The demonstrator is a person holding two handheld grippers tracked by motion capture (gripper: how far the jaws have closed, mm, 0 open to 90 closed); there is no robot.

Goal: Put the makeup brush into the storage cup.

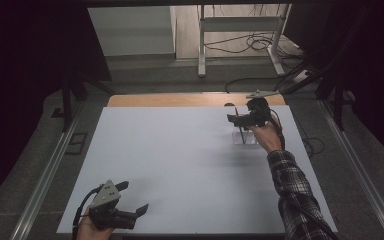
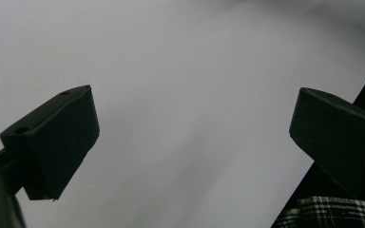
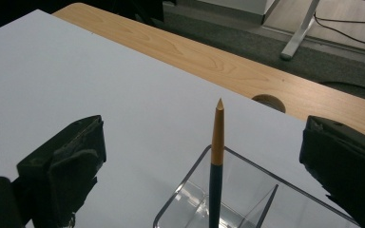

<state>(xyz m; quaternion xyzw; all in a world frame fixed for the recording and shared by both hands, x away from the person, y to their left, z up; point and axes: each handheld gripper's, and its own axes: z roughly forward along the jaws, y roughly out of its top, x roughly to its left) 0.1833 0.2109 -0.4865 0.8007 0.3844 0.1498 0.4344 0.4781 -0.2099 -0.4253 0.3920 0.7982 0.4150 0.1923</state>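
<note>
One pen (image 3: 217, 156) upright in one clear holder (image 3: 247, 190) on my table (image 1: 180, 165), between my right gripper (image 3: 204, 161)'s wide-open jaws, untouched, my left gripper (image 2: 190, 142) gaping, empty, well apart.

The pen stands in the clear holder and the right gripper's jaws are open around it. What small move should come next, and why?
Probably lift the right gripper straight up and back. Its jaws stand wide apart, touching nothing, and the orange-tipped dark blue pen already stands upright in the clear plastic box-shaped holder on the white table sheet. A sideways pull might knock the pen. The left gripper rests open, far off.
</note>
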